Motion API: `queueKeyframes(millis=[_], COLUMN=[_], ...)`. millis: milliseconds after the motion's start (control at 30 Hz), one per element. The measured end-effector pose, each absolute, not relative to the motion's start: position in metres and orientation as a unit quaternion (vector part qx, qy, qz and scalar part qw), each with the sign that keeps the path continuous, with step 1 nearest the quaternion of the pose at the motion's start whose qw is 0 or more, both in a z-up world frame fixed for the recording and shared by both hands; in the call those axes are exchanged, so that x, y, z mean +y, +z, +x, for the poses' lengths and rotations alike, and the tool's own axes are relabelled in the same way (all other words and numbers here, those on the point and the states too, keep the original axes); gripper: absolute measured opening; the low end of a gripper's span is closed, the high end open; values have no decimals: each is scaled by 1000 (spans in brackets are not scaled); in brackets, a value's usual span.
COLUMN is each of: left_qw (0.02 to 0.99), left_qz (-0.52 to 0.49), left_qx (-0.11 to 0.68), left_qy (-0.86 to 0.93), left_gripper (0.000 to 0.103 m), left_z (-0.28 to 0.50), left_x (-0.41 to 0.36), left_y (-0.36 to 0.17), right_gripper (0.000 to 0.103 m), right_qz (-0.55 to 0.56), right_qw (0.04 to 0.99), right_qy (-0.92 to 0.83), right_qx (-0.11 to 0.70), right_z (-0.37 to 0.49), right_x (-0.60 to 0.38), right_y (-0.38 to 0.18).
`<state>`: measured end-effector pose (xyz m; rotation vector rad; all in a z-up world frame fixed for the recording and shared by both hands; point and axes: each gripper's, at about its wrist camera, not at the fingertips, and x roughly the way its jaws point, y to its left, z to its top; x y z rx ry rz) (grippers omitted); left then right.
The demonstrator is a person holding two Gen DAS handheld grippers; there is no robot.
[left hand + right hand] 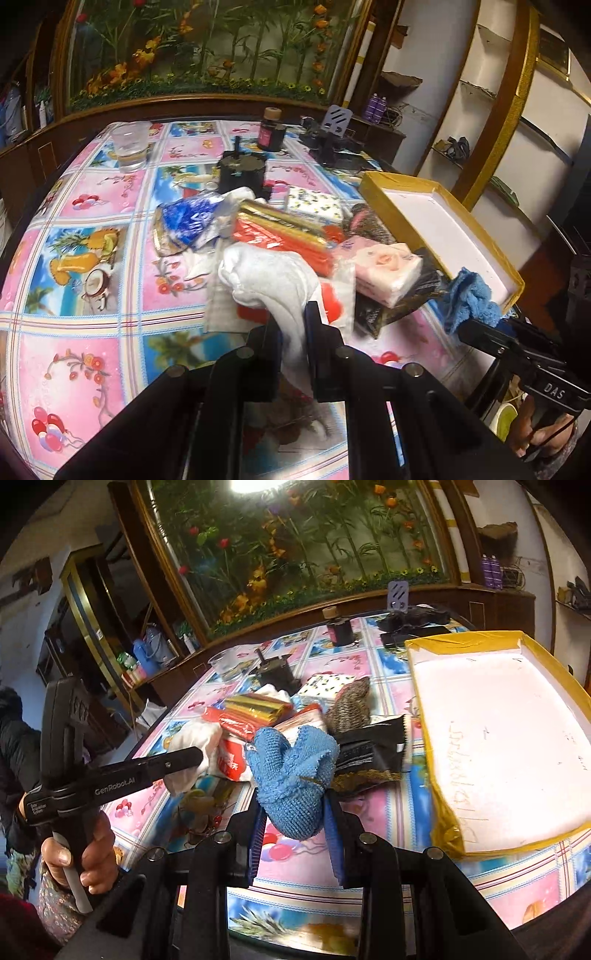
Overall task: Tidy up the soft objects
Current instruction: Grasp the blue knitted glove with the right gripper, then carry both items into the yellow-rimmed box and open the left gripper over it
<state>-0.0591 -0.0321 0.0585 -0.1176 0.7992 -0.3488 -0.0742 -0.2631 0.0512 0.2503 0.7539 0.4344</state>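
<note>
My left gripper (pixel 291 314) is shut on a white sock (pixel 266 277) and holds it above the table near a pile of soft things. My right gripper (pixel 295 812) is shut on a blue knitted cloth (pixel 291 771), which also shows in the left wrist view (pixel 469 295) by the box corner. The pile holds a pink tissue pack (pixel 388 269), a red and gold packet (pixel 280 229), a blue and white bag (pixel 188 225), a brown knitted piece (pixel 351 705) and a black pouch (pixel 373 749). The yellow-rimmed open box (pixel 498 738) lies at the right with a bare white floor.
A plastic cup (pixel 129 146), a black device (pixel 242 171), a dark bottle (pixel 271 131) and a black stand (pixel 332 136) sit at the far side of the table with its flowered cloth (pixel 74 258). A wooden cabinet with a plant display runs behind it.
</note>
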Motion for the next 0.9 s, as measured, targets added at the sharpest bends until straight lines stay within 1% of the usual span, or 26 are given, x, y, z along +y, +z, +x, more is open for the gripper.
queueKeyframes(millis=[167, 367, 633, 900], left_qw=[905, 896, 878, 857], left_qz=[-40, -16, -10, -23], left_qx=[375, 370, 372, 414], left_qy=[-200, -244, -300, -305], left_gripper=[11, 11, 11, 11], left_z=[-62, -55, -24, 25], left_x=[-64, -123, -207, -255], left_y=[74, 84, 90, 69], right_gripper=[32, 32, 32, 32], right_qz=[159, 192, 229, 251], right_qw=[901, 911, 913, 911], right_qy=[198, 159, 94, 59], right_qx=[351, 329, 324, 323], right_z=[-76, -82, -80, -70], right_x=[-292, -334, -395, -437], right_y=[54, 59, 60, 65])
